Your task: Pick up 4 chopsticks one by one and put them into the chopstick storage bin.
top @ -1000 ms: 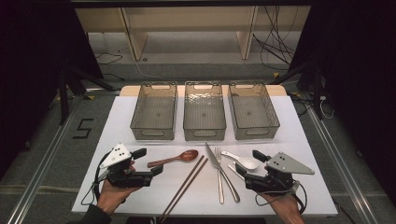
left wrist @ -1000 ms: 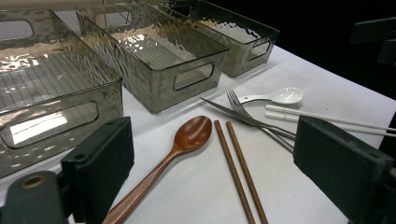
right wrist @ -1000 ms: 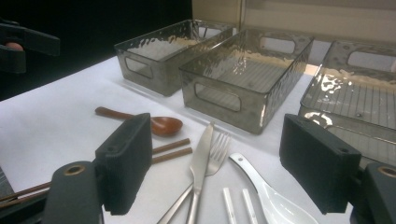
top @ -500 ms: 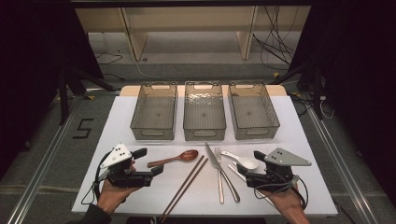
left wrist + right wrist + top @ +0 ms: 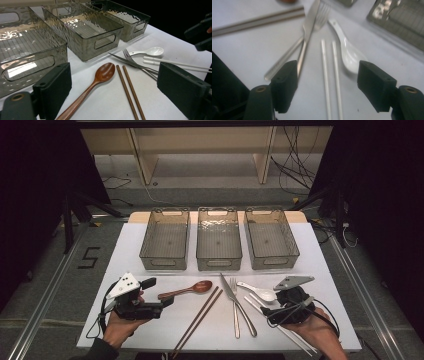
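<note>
Right tool (image 5: 269, 311): moved slightly left and down over white chopsticks (image 5: 331, 75) since earlier frame; jaws spread, just been closing, straddling the pair without touching | white chopsticks: near right of surface (image 5: 330, 270), just near of white spoon (image 5: 257, 291) | Left tool (image 5: 165, 301): unmoved, jaws spread, empty, beside wooden spoon (image 5: 187, 290).

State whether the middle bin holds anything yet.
Empty: the middle bin shows only its bare ribbed floor, and all the cutlery lies on the table.
</note>
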`<state>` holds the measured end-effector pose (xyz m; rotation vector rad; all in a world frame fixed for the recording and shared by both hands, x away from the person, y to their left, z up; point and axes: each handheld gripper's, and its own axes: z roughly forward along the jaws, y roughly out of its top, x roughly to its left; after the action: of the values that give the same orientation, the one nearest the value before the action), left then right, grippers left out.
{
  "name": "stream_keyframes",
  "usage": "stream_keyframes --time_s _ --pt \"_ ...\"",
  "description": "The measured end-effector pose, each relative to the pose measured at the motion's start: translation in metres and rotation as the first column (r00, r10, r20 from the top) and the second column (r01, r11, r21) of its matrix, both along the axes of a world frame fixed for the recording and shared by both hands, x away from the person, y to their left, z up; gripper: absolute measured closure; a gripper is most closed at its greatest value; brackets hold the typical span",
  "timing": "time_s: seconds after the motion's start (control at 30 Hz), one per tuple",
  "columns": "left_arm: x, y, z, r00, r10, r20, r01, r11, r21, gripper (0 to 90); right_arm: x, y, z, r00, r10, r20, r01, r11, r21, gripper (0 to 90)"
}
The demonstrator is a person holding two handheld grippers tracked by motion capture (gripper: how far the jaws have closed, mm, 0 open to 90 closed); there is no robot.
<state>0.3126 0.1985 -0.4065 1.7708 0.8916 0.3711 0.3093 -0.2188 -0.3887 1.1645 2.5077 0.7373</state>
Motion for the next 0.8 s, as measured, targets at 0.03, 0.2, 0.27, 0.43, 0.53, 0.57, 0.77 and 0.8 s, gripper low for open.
stream_keyframes --time_s 0.03,0.2,0.27,0.43,0.53,0.57,0.77,0.8 --pt "0.000 0.000 0.000 1.0000 -0.001 0.000 0.001 1.0000 0.001 11.8 0.000 0.001 -0.002 0.9999 -0.001 -0.017 0.001 0.9998 -0.020 37.9" --pt "0.000 0.000 0.000 1.0000 -0.002 0.001 0.002 1.0000 0.001 11.8 0.004 -0.001 -0.016 0.9931 0.017 -0.116 -0.027 0.9966 -0.078 45.3" --pt "0.000 0.000 0.000 1.0000 -0.003 0.000 0.003 1.0000 0.002 11.8 0.006 -0.003 -0.023 0.9878 0.018 -0.154 -0.034 0.9942 -0.102 47.6" --pt "-0.001 -0.001 0.001 1.0000 -0.005 0.007 0.005 1.0000 0.006 11.8 0.008 -0.007 -0.035 0.9753 0.026 -0.219 -0.057 0.9889 -0.137 54.5" --pt "-0.001 -0.001 0.001 0.9999 -0.007 0.008 0.007 0.9999 0.010 11.8 0.009 -0.009 -0.039 0.9708 0.023 -0.239 -0.062 0.9856 -0.157 59.6" --pt "-0.001 -0.001 0.000 1.0000 -0.005 0.007 0.005 0.9999 0.009 11.8 0.009 -0.009 -0.040 0.9682 0.026 -0.249 -0.069 0.9835 -0.167 60.8" --pt "-0.001 -0.001 0.001 0.9999 -0.013 0.007 0.013 0.9998 0.012 11.8 0.011 -0.008 -0.050 0.9559 0.031 -0.292 -0.095 0.9732 -0.209 68.4" --pt "0.000 -0.001 0.000 0.9999 -0.013 0.006 0.013 0.9998 0.014 11.8 0.011 -0.008 -0.051 0.9540 0.029 -0.298 -0.096 0.9722 -0.213 69.5"
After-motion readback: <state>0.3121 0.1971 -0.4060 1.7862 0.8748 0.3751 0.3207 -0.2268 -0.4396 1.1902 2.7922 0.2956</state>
